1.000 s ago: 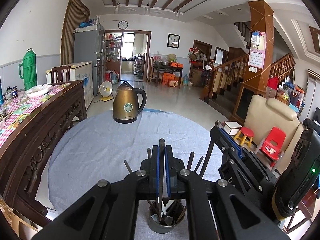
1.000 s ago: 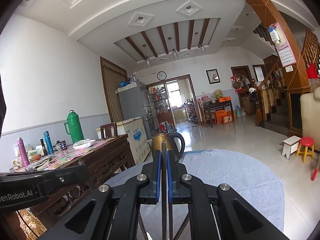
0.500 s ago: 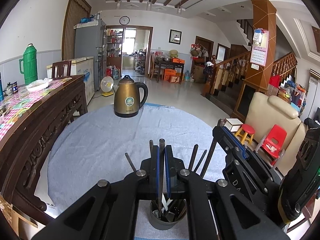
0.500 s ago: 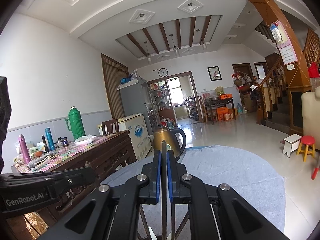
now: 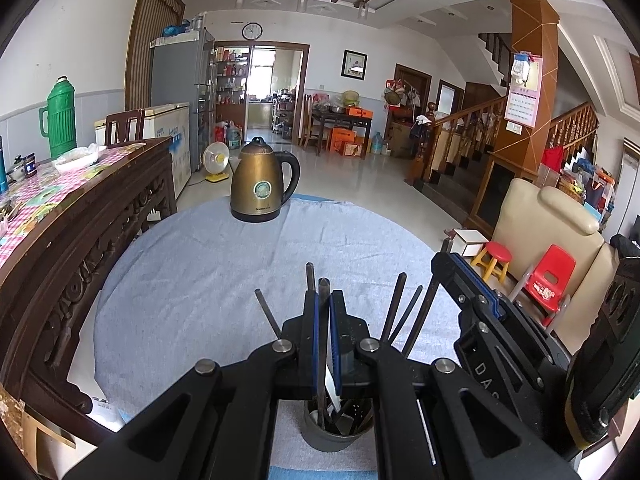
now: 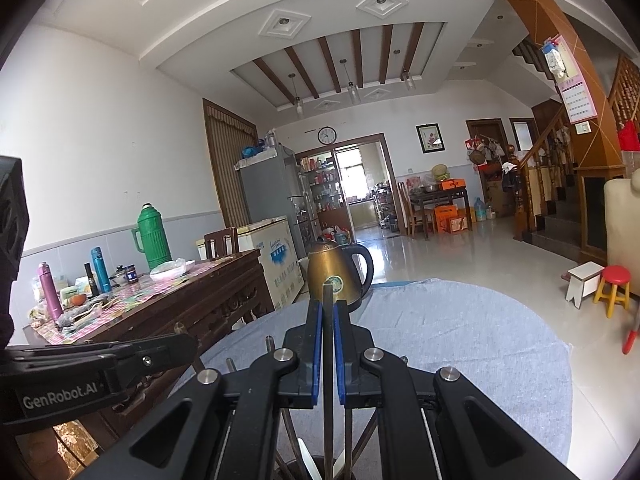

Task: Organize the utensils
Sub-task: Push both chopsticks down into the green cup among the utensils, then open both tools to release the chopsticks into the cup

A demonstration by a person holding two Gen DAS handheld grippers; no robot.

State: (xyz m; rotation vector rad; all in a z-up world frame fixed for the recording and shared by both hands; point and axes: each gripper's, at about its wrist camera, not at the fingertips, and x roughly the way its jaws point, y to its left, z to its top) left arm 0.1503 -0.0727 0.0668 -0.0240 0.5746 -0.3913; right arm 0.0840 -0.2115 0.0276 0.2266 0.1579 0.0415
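Observation:
A grey utensil cup [image 5: 336,438] stands on the near part of the blue-grey clothed round table [image 5: 192,280] with several dark utensil handles [image 5: 394,304] sticking up from it. My left gripper [image 5: 323,304] is shut on a thin dark utensil [image 5: 323,286] whose lower end reaches into the cup. My right gripper [image 6: 328,312] is shut on another thin dark utensil [image 6: 328,294] that also runs down into the cup's mouth [image 6: 320,462]. In the left wrist view the right gripper [image 5: 450,264] comes in from the right, close beside the left one.
A bronze electric kettle [image 5: 260,184] stands at the table's far side. A carved dark wooden sideboard [image 5: 80,216] with a green thermos [image 5: 58,120] and bottles runs along the left. To the right of the table are a beige armchair [image 5: 552,232] and a red child's chair [image 5: 550,280].

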